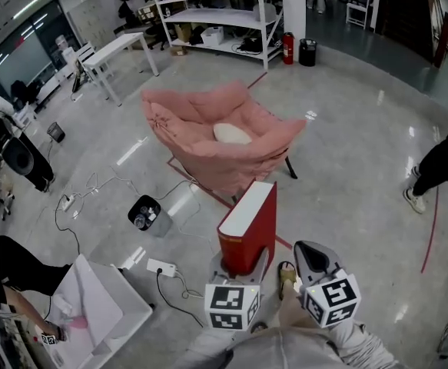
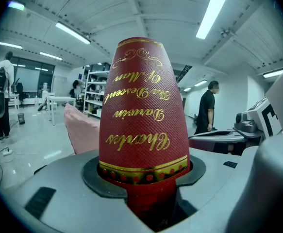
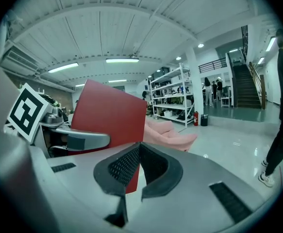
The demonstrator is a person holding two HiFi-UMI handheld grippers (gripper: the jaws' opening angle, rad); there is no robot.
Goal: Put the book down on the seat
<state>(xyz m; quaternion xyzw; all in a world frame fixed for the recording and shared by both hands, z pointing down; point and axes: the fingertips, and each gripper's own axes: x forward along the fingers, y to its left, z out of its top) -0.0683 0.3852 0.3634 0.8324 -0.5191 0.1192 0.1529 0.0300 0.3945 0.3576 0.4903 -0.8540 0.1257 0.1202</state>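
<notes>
A red hardback book (image 1: 248, 227) stands upright in my left gripper (image 1: 239, 274), whose jaws are shut on its lower end. In the left gripper view the spine (image 2: 142, 110) with gold lettering fills the middle, clamped between the pads of the left gripper (image 2: 143, 176). The seat, a pink padded chair (image 1: 222, 141) with a white cushion (image 1: 232, 134), stands on the floor beyond the book, apart from it. My right gripper (image 1: 310, 258) hangs just right of the book, shut with nothing in it. In its own view the right gripper (image 3: 138, 168) points past the book (image 3: 107, 113) toward the chair (image 3: 173, 132).
A black bin (image 1: 145, 212) and a power strip (image 1: 162, 267) with cables lie on the floor left of the chair. A white box (image 1: 104, 306) sits at lower left. A person's leg (image 1: 439, 164) is at the right edge. Shelves (image 1: 224, 14) line the back.
</notes>
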